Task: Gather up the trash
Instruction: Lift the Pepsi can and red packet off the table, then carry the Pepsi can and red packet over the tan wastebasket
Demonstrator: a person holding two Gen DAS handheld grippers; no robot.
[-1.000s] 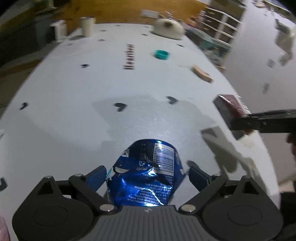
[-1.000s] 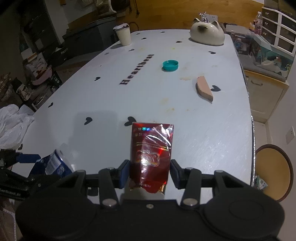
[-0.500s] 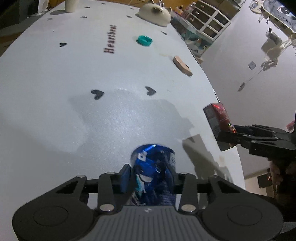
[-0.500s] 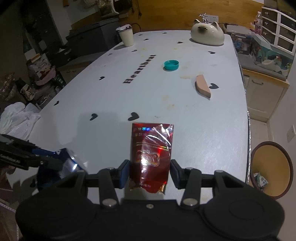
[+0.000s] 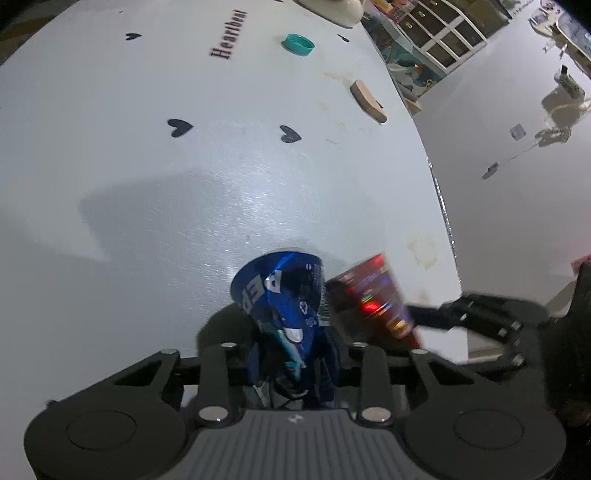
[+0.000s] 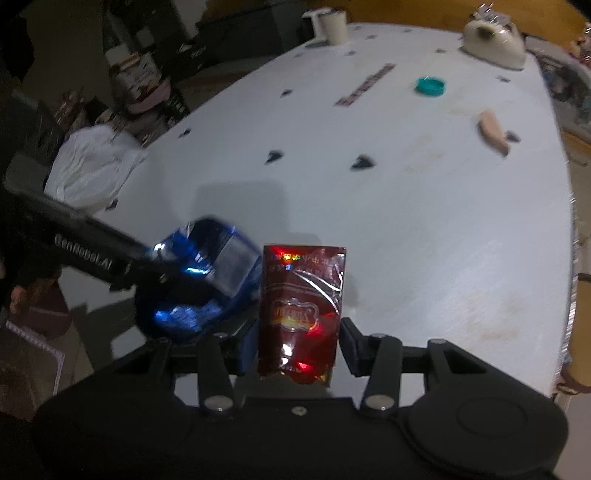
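A crumpled blue foil snack bag stands squeezed between the jaws of my left gripper, which are closing on it with the pads pressing its sides. Right beside it hangs a red foil packet. In the right wrist view my right gripper is shut on that red packet, held upright. The blue bag sits just left of it, almost touching, with the left gripper's black fingers reaching in from the left.
On the white heart-print table lie a teal cap and a tan wedge farther back. A cat-shaped white pot and a paper cup stand at the far end. A white plastic bag lies beyond the table's left edge.
The left jaws have closed from wide apart onto the blue bag and crumpled it narrow. The right gripper has carried the red packet across, close beside the blue bag.
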